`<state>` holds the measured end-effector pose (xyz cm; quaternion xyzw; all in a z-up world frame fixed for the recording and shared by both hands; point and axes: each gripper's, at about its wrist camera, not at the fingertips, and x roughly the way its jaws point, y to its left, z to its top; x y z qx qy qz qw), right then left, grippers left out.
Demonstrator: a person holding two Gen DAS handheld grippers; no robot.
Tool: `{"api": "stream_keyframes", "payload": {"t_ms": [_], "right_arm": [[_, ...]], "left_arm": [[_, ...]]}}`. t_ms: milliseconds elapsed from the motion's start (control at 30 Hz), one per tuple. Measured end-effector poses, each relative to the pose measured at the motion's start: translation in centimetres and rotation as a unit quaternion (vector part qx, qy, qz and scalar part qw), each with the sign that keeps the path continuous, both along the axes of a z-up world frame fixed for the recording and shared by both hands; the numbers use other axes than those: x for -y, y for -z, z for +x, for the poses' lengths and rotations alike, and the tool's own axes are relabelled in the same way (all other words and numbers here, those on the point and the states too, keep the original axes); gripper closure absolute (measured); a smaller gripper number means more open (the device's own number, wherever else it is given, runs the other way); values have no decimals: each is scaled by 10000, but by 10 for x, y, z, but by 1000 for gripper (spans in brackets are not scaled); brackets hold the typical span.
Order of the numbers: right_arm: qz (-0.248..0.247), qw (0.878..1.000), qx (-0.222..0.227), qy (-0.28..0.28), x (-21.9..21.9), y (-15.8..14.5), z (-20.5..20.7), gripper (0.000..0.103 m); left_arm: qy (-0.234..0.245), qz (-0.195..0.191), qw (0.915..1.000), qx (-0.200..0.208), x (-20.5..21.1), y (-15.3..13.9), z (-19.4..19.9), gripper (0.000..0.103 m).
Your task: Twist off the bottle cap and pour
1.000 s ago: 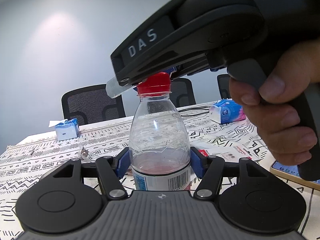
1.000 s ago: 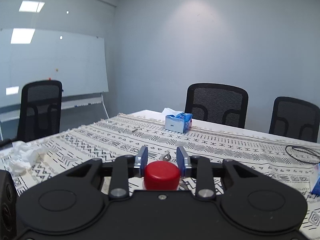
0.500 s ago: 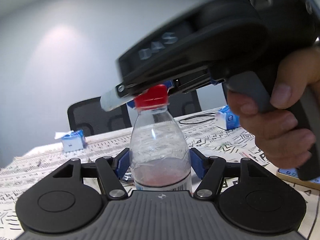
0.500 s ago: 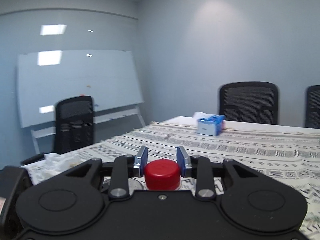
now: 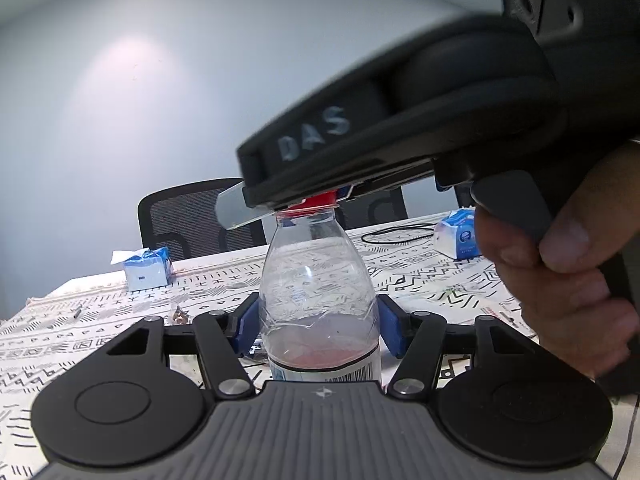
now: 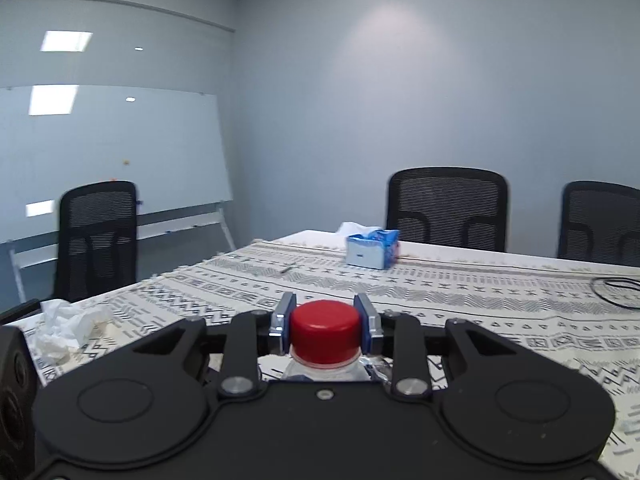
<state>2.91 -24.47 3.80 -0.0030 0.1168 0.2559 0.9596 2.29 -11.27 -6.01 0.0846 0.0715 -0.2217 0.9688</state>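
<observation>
from the left wrist camera i see my left gripper (image 5: 318,330) clamped on the body of the clear bottle (image 5: 318,296), its blue pads pressed against both sides; its jaws have just closed a touch tighter onto it. the bottle stands upright with a little reddish liquid low inside and a label with a barcode near the bottom edge. above it my right gripper (image 5: 320,200) sits over the red cap (image 5: 318,205), and a hand (image 5: 560,280) wraps its handle at the right. a blue tissue box (image 5: 146,274) sits on the patterned counter (image 5: 100,320) behind.

from the right wrist camera, my right gripper (image 6: 325,326) is closed on the red cap (image 6: 325,334), pads touching both sides, the bottle neck just below. crumpled paper (image 6: 66,326) lies at the counter's left edge, a black cable (image 6: 616,292) at the right.
</observation>
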Motion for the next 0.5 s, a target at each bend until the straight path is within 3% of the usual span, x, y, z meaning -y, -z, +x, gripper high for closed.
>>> {"api": "stream_keyframes", "payload": {"t_ms": [200,333,433,500], "right_arm": [[89,9922,160,-1235,24,5,20,70],[136,9758,167,-2177,42,6,34,70],[-40,9881,-181,-1530,26,-6,26,69],[-72,9968,-307,-731,9,-13,15,60]], "left_arm": [[73,-66,9999,-56,-4,-1,-4,48],[134,-64,9999,-54,-5,-1,-8,48],[111,-64,9999,-58,-4,0,-8,47],[63,-34,10000,-37,-2,1,-10,46]]}}
